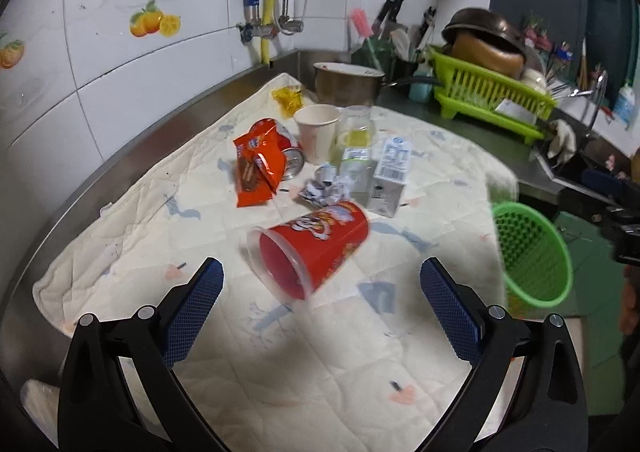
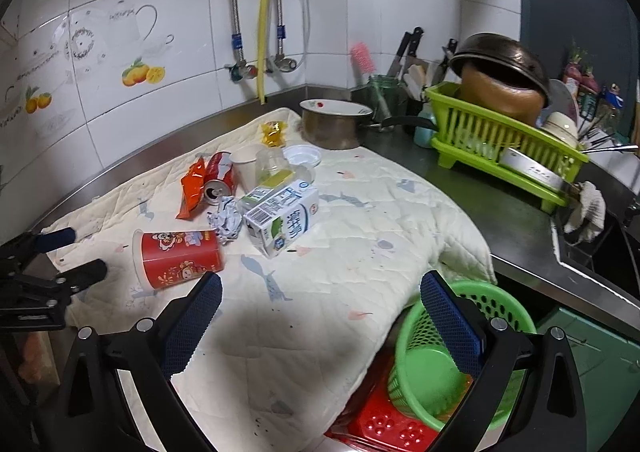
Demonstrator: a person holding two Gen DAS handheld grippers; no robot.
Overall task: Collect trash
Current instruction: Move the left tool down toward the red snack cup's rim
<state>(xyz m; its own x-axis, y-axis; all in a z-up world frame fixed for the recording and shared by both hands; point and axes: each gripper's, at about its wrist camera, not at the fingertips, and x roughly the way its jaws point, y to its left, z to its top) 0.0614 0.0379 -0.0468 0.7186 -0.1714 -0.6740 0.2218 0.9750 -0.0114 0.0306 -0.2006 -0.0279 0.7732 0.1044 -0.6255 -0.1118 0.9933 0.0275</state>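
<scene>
While both claws stand wide open with nothing between their blue pads, we see our left claw [image 1: 320, 280] hovering just near a red printed paper tub [image 1: 316, 248] that lies on its side on the cream quilted cloth [image 1: 280, 352] covering the steel surface [image 2: 520, 236], its open mouth turned toward us. Our right claw [image 2: 320, 292] hangs at the near right edge of the cloth, beside a green perforated plastic basket [image 2: 432, 376] that sits below the edge. Farther off, clustered together, lie an orange foil snack wrapper [image 1: 256, 168], a red drinks can [image 2: 220, 176], a crumpled paper ball [image 2: 226, 220], a white milk carton [image 2: 280, 216], a pale paper cup [image 1: 316, 132] and a clear plastic bottle [image 1: 356, 140].
</scene>
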